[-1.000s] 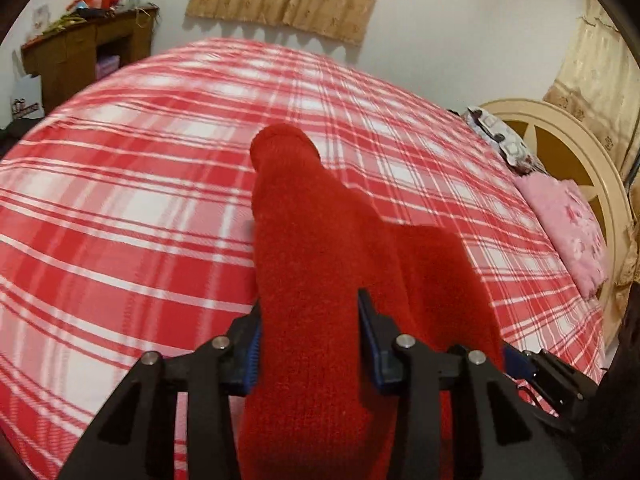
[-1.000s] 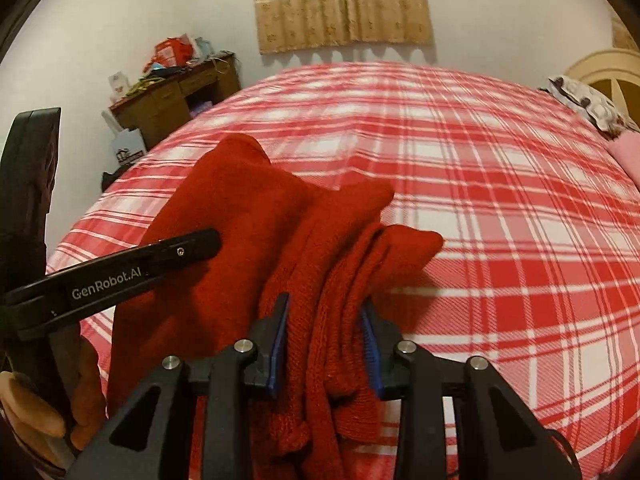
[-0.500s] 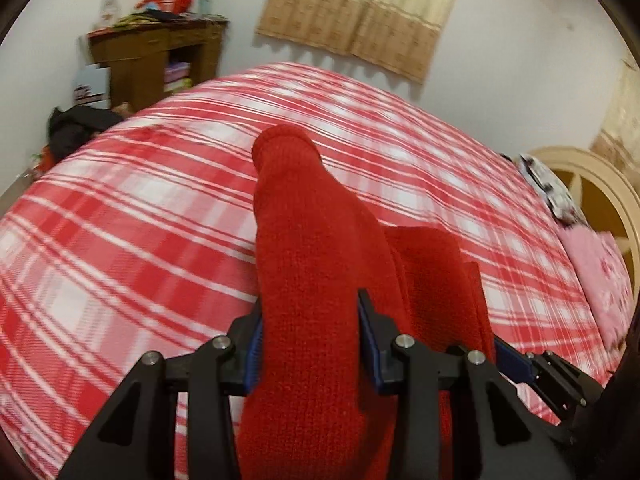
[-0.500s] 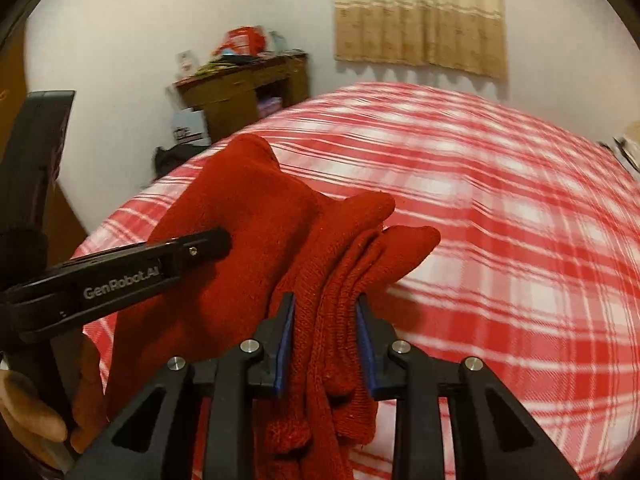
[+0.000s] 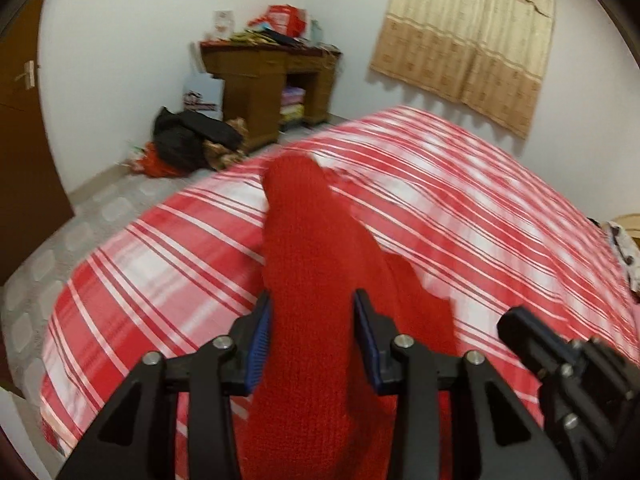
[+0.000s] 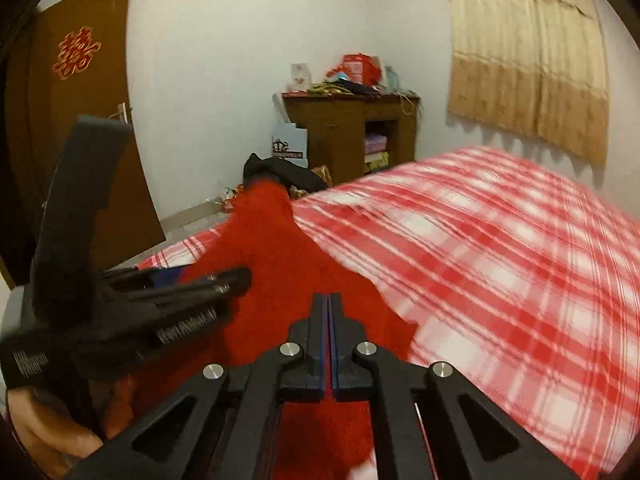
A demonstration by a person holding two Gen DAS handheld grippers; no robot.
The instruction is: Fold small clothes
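left claw [image 5: 313,336]: clamped on red sock [image 5: 308,280] | right claw [image 6: 330,340]: closed, apparently empty | plaid bed [image 5: 480,216]

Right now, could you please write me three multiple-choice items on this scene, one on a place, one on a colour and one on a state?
1. Where does the wooden desk stand?
A. against the wall beyond the bed
B. on the bed
C. in front of the door

2. What colour is the knitted garment?
A. blue
B. red
C. grey

3. How do the jaws of the right gripper stand?
A. wide open
B. clamped on a thick fold
C. shut together

Answers:
1. A: it stands against the white wall, past the bed's far edge.
2. B: the knit is plain red in both views.
3. C: its blue pads meet with nothing visible between them, while the left gripper has its pads on either side of the garment.
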